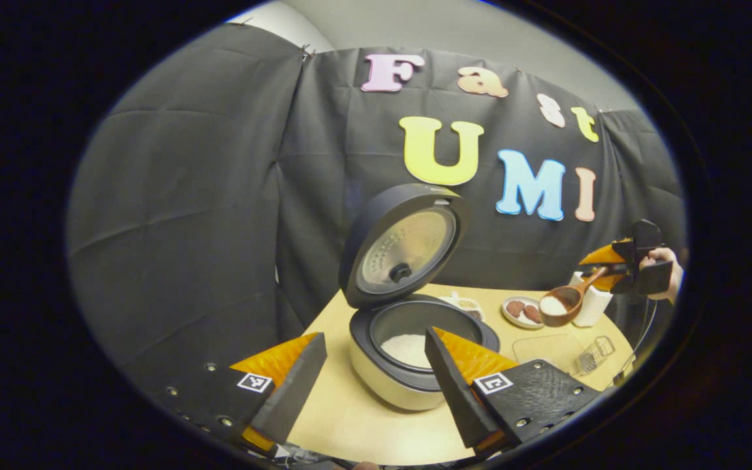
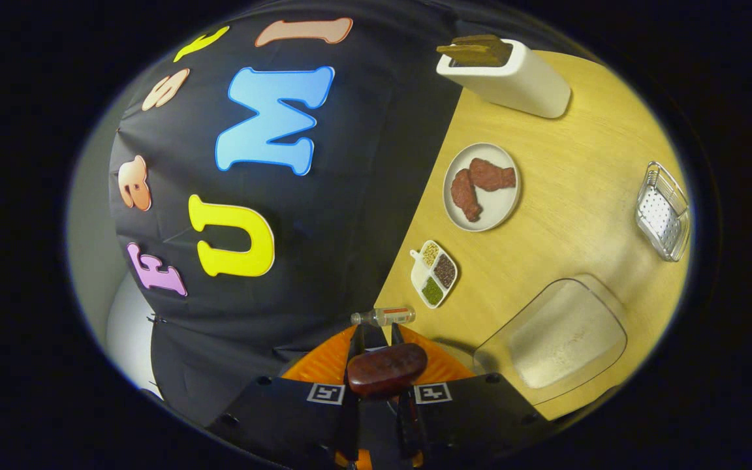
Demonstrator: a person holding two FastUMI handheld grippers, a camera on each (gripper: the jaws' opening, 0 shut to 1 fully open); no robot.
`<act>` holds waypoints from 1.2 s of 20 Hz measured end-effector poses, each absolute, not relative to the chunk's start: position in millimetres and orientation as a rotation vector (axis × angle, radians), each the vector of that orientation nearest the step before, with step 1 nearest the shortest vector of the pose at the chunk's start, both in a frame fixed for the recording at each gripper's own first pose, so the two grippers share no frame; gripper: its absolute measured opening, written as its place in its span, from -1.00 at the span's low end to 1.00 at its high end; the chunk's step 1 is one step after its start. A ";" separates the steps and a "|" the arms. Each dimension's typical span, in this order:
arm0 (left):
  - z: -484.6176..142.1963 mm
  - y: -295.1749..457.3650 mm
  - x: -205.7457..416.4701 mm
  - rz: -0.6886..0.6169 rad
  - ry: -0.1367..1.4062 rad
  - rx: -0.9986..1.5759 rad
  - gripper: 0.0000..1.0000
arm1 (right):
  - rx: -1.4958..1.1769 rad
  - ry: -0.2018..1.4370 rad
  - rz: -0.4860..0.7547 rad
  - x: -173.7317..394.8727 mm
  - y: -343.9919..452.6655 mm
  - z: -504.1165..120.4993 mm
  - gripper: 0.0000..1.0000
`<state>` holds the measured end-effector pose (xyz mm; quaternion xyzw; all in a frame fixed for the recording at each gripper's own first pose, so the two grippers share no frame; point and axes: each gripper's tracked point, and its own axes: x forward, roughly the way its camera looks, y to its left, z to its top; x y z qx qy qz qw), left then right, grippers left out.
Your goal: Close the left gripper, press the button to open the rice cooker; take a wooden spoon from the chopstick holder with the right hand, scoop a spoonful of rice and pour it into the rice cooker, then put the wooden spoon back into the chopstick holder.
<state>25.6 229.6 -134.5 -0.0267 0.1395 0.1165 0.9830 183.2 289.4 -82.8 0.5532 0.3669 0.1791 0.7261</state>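
The rice cooker stands on the table with its lid tipped up and back and white rice in the pot, just beyond the left gripper, whose jaws are wide apart. Well to its right the right gripper, jaws clamped on the handle, holds the wooden spoon above the table near the white chopstick holder; its long axis slopes down toward the cooker, bowl foremost and full of rice. In the right gripper view a plate carries two brown pieces, and a small divided dish holds grains
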 end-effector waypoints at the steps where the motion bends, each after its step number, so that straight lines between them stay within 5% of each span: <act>1: -134.9 233.6 24.2 0.244 0.279 -0.057 0.93 | 1.215 0.820 0.420 184.1 304.5 -76.9 -0.51; 11: -148.5 275.3 -1.9 0.346 0.288 -0.083 0.93 | 1.051 0.958 0.658 174.7 457.0 -71.9 -0.51; 24: -162.1 294.8 -32.0 0.451 0.308 -0.107 0.87 | 0.380 0.656 0.807 153.6 535.1 -72.3 -0.60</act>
